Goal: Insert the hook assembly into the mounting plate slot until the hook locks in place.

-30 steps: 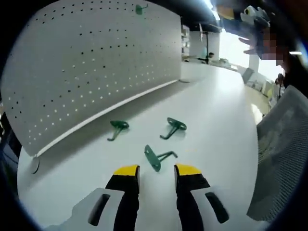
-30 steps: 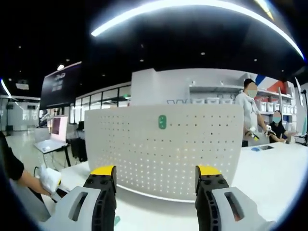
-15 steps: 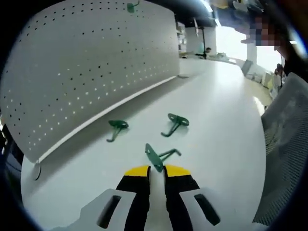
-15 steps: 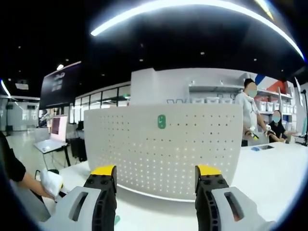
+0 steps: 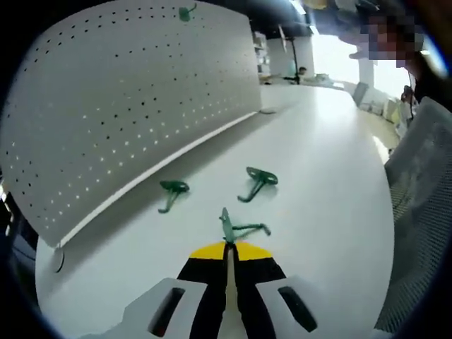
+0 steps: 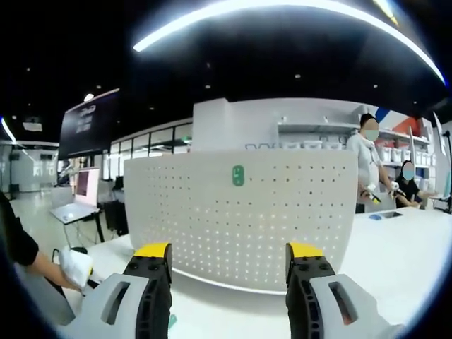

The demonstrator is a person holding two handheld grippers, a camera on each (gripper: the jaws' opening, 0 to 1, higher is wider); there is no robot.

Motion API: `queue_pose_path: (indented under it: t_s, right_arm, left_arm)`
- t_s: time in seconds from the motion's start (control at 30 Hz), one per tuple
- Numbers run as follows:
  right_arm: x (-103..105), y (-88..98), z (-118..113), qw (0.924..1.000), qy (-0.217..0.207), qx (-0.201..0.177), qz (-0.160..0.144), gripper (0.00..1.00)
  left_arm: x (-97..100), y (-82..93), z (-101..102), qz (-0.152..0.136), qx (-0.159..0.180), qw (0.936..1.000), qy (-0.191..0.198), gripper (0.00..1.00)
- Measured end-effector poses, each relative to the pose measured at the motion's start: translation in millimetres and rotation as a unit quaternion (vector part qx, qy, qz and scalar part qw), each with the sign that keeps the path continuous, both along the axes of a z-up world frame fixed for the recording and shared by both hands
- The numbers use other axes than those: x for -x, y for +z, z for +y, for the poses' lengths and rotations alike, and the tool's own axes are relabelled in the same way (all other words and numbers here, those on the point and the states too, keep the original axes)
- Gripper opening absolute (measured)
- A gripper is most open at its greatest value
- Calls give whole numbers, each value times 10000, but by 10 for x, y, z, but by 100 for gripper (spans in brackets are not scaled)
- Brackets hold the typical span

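Observation:
Three green hooks lie on the white table in the left gripper view. My left gripper is shut on the nearest green hook, pinching its flat plate upright between the yellow tips. A second hook and a third hook lie farther out, nearer the white pegboard. One more green hook hangs near the board's top edge. In the right gripper view, my right gripper stands open and holds nothing, facing the pegboard, where the mounted hook shows as a green plate.
The white table stretches away to the right of the pegboard. A person's grey sleeve fills the right side of the left gripper view. A gloved hand shows at the lower left of the right gripper view. Two people stand behind the board at right.
My left gripper's jaws have come together from wide open onto the nearest hook's plate, tipping it upright. The right gripper has stayed put and open.

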State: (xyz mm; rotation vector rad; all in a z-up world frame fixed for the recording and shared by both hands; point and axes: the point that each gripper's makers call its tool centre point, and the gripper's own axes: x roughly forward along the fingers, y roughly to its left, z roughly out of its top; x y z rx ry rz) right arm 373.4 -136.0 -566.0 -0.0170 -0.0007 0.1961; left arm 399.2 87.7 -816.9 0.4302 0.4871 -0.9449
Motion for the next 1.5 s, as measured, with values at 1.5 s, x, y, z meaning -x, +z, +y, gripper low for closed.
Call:
queue_pose_path:
  t_s: [1.5]
  right_arm:
    - [11, -42, 173, 9995, 288, 53, 66, 64]
  left_arm:
    - [-119, 388, 17, -137, 533, 9980, 320, 1]
